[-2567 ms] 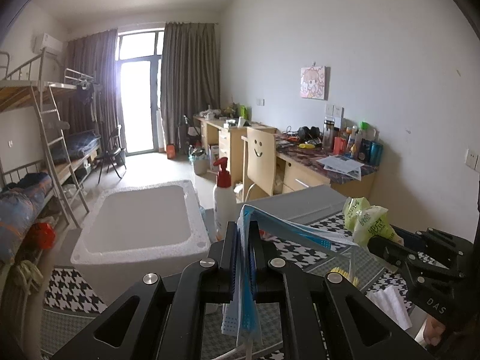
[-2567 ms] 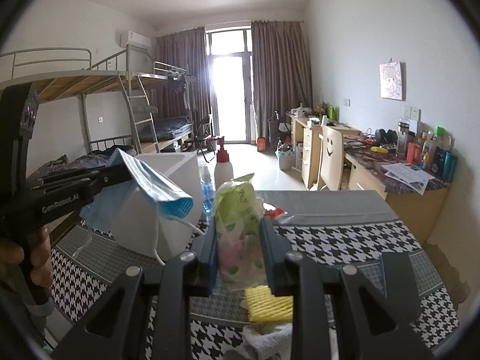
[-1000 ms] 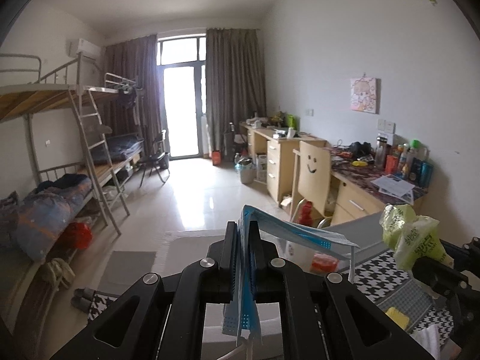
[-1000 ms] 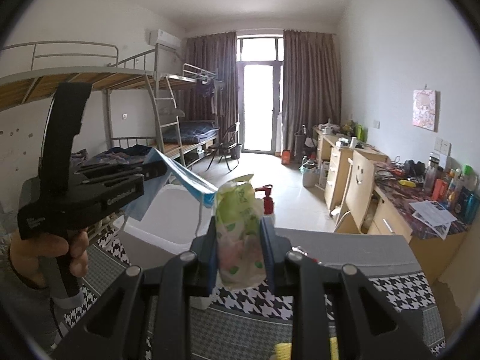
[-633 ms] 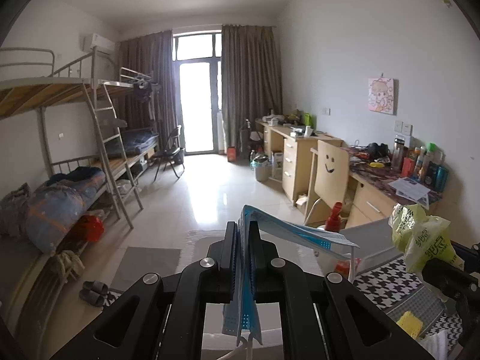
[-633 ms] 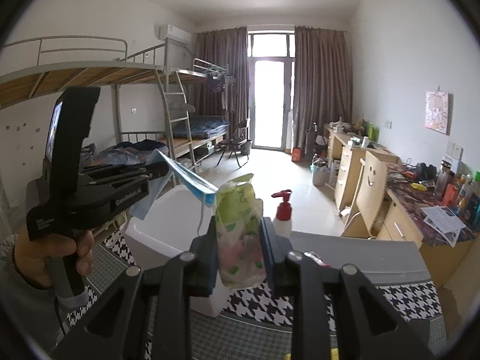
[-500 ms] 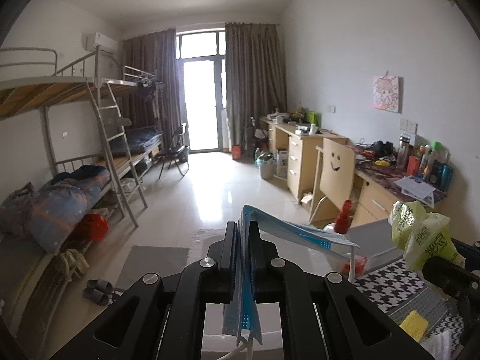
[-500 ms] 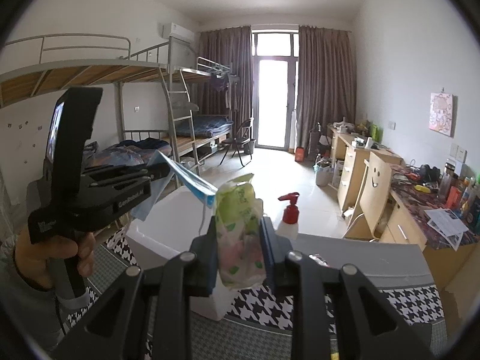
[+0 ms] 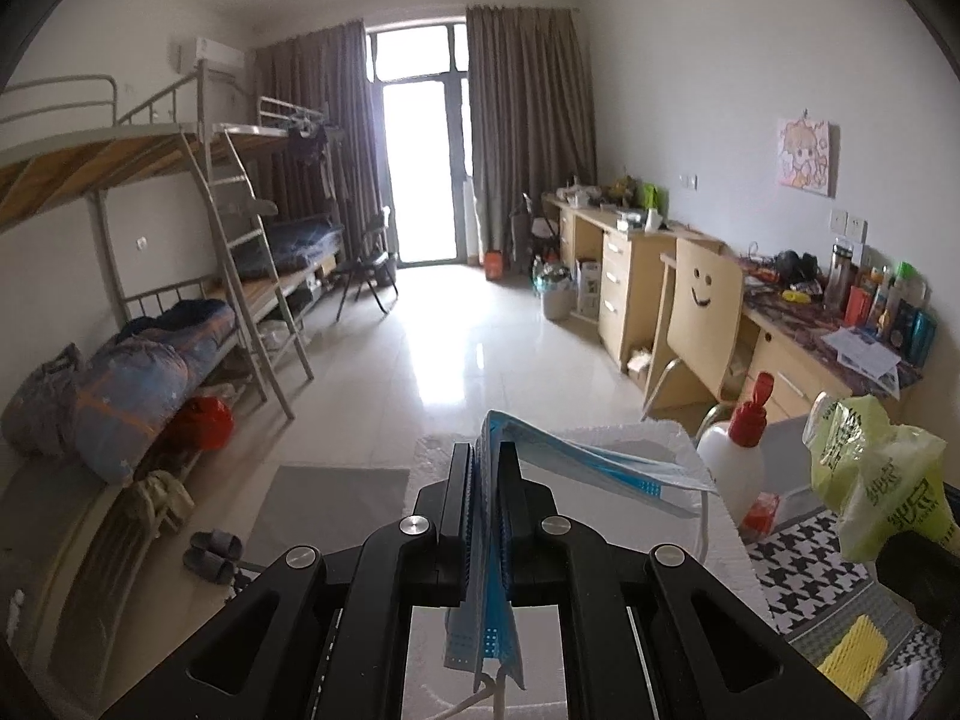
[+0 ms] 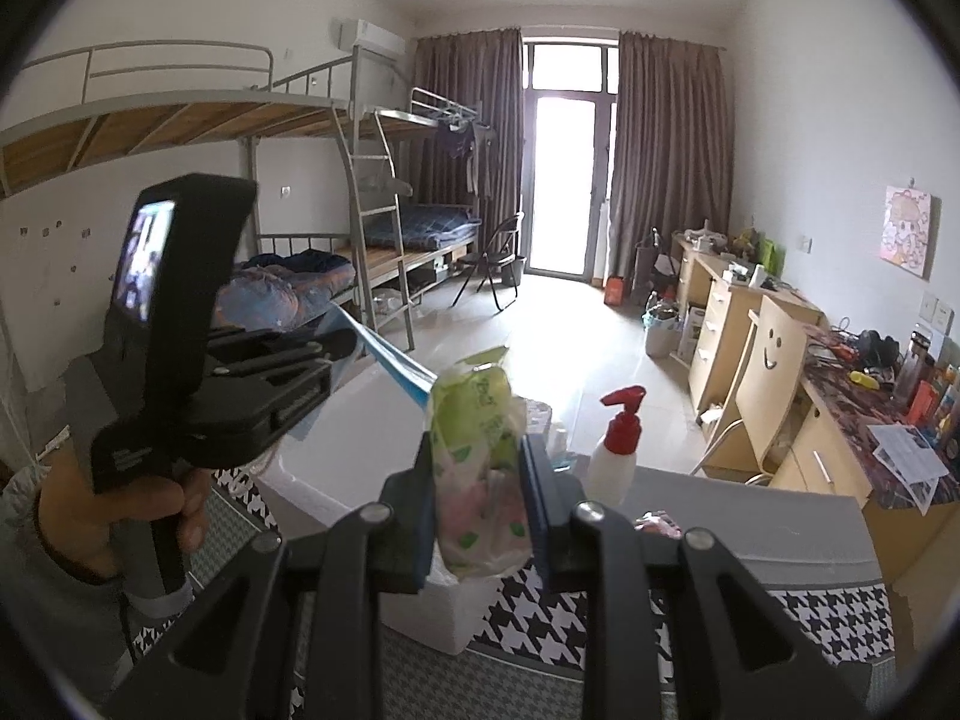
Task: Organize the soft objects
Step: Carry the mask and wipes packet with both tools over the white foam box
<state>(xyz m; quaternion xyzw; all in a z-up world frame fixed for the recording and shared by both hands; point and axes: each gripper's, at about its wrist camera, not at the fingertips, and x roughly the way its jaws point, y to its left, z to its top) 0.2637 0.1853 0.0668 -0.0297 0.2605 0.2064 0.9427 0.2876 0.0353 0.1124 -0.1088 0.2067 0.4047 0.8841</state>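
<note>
My left gripper (image 9: 485,480) is shut on a folded blue face mask (image 9: 576,462), whose free end sticks out to the right above the white foam box (image 9: 654,438). In the right wrist view that same gripper (image 10: 336,348) hangs over the foam box (image 10: 360,432), held by a hand, with the mask (image 10: 396,366) poking out. My right gripper (image 10: 477,468) is shut on a green tissue pack (image 10: 480,468), held upright above the box's near right corner. The tissue pack (image 9: 876,480) also shows at the right edge of the left wrist view.
A white pump bottle with a red top (image 10: 618,450) stands just behind the box on the houndstooth table cloth (image 10: 828,624). A yellow sponge (image 9: 852,654) and white cloth lie on the table. Bunk beds (image 9: 180,276) line the left wall, desks and a smiley chair (image 9: 702,324) the right.
Both grippers have drifted sideways over the foam box with their loads; the pump bottle and table have slid further into both views. Neither grip has changed.
</note>
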